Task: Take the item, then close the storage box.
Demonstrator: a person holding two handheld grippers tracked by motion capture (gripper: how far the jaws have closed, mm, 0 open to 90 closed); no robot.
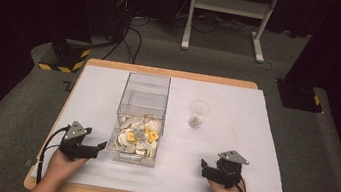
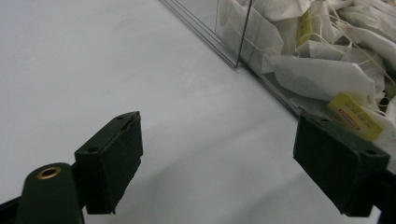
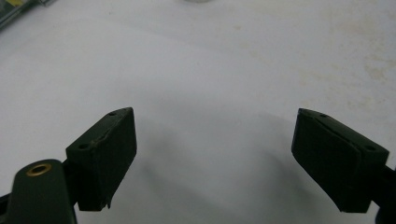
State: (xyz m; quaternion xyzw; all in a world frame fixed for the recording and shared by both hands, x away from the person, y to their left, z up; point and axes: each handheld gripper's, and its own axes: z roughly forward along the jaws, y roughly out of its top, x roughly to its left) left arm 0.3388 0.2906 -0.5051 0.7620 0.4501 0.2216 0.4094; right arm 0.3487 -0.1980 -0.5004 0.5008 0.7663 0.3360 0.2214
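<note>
A clear plastic box (image 1: 146,85) stands mid-table, and its near half is piled with white tea bags (image 1: 138,137), some with yellow tags. My left gripper (image 1: 99,147) rests low just left of the box's near corner, jaws open and holding nothing. In the left gripper view its open jaws (image 2: 217,140) frame bare table, with the box wall (image 2: 224,42) and the tea bags (image 2: 322,70) close at the right. A clear cup (image 1: 198,114) with something small inside stands right of the box. My right gripper (image 1: 203,169) sits near the front edge, open and holding nothing (image 3: 215,121).
The white table top (image 1: 232,145) has a wooden rim. Beyond it lie a grey floor, cables, a white stand's legs (image 1: 227,33) and dark equipment. A bare stretch of table separates the box from my right gripper.
</note>
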